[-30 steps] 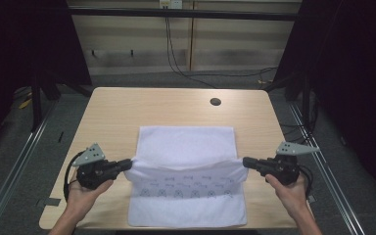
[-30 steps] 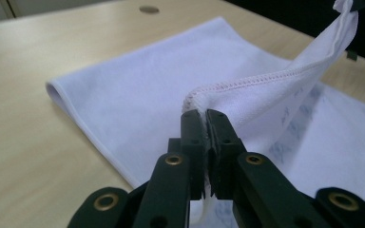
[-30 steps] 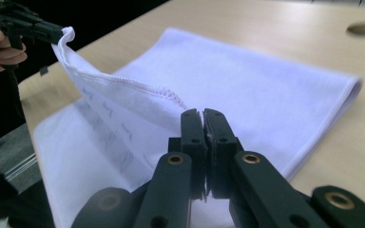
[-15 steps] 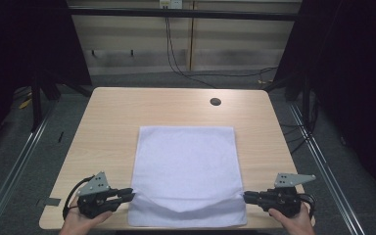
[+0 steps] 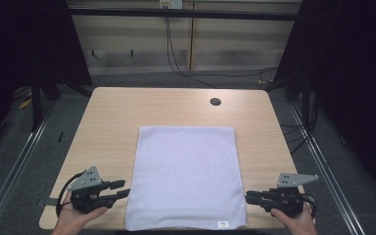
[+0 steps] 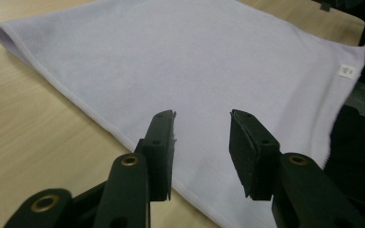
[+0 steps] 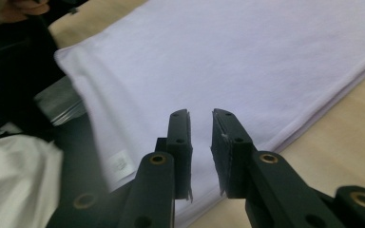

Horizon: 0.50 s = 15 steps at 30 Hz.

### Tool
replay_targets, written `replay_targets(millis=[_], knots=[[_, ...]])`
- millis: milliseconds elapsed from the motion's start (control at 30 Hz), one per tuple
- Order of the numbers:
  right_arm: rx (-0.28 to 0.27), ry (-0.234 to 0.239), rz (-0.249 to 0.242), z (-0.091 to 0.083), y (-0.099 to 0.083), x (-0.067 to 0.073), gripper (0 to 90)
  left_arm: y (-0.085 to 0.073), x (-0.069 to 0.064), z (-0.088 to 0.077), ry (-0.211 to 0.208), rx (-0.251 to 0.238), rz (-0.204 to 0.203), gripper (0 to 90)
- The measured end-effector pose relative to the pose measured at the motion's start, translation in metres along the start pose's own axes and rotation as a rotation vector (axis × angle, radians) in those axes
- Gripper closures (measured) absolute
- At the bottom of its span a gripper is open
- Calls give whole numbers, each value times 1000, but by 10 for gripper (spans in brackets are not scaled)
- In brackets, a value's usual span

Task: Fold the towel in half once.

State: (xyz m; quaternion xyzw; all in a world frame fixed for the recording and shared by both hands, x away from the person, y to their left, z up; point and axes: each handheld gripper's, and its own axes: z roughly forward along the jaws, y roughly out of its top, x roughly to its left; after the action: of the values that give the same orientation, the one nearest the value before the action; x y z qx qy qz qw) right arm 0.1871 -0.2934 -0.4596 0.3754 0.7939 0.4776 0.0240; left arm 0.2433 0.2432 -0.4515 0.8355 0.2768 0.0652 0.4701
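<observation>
While both jaws gape, the towel [image 5: 186, 176] lies between left gripper [image 5: 120, 190] and right gripper [image 5: 249, 198].

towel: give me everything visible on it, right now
The towel is white to pale lilac, soft-looking cloth, folded into a flat rectangle with stacked layers showing along its side. It lies on the wooden table, its near edge at the table's front edge. A small white tag sits at its near right corner. The left gripper and right gripper flank it, both open, neither gripping it.
</observation>
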Motion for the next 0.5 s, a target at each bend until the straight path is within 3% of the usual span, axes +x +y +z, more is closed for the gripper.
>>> replay_targets(millis=[167,233,333,367,400,500], knots=[[15,-46,13,25,19,-19,764,16,26,44,23,26,-51,592],[28,-81,12,41,35,-32,734,23,37,58,34,51,-53,590],[29,-103,27,49,42,-41,697,31,53,74,63,59,-71,590],[31,-110,35,52,44,-44,690,33,58,79,90,60,-75,593],[32,-143,56,61,52,-55,637,35,66,85,110,64,-89,585],[30,-151,64,70,59,-65,602,39,82,97,116,97,-97,578]])
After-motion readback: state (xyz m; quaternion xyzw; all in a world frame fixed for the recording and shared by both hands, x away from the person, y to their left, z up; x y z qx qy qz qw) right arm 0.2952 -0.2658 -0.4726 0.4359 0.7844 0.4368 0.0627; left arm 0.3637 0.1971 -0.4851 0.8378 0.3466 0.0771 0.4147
